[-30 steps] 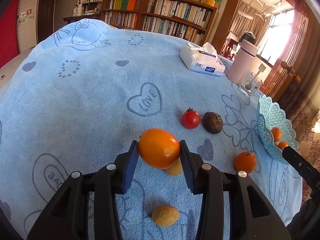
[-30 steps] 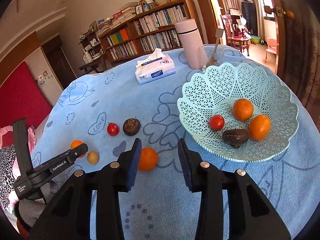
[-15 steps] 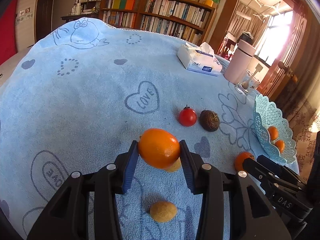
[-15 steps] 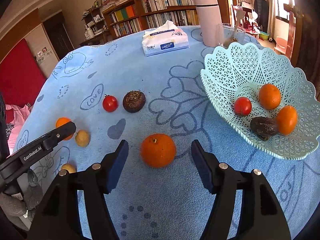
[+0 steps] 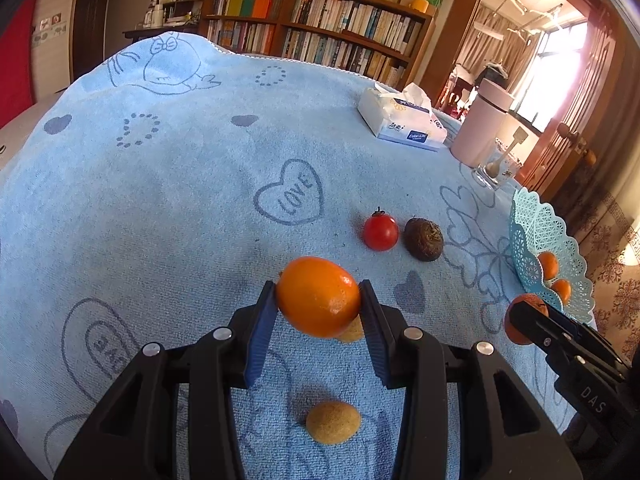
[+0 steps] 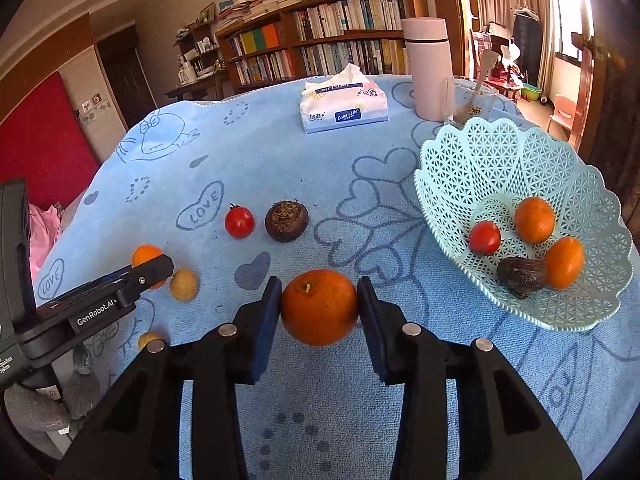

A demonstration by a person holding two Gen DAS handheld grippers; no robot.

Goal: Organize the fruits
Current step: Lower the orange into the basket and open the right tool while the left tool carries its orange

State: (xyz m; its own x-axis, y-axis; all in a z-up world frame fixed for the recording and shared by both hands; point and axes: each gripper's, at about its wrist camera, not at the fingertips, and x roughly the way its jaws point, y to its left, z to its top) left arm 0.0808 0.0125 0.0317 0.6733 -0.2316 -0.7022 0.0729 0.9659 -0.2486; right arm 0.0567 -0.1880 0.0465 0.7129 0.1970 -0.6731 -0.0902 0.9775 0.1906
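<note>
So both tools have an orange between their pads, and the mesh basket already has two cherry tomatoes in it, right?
Not quite. The right wrist view shows one cherry tomato in the mesh basket, not two. The left tool grips one orange; the right tool is closing on another orange.

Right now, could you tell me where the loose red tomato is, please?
In the right wrist view the red tomato lies on the blue towel, left of centre, just left of the dark brown fruit.
</note>
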